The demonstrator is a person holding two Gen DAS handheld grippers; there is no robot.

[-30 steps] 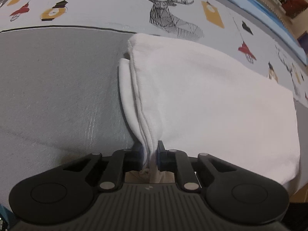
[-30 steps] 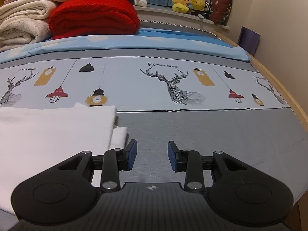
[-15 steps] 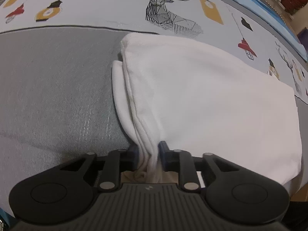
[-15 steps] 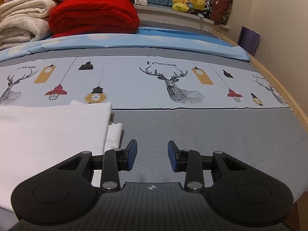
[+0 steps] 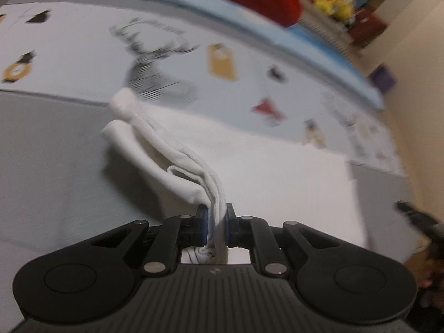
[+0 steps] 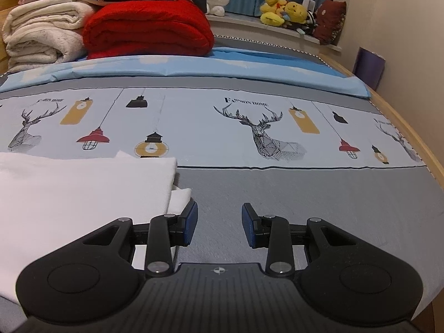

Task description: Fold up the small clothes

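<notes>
The left gripper (image 5: 216, 223) pinches a bunched edge of the white garment (image 5: 277, 194) between its blue pads, and the gathered folds rise off the bed (image 5: 50, 166) toward the far corner. The rest of the garment lies flat on the sheet's grey band. That view is blurred. The right gripper (image 6: 219, 226) is spread wide with nothing between its fingers, low over the grey band, its left finger just beside the garment's corner. Beyond it lie a red blanket (image 6: 147, 27) and plush toys (image 6: 285, 11).
</notes>
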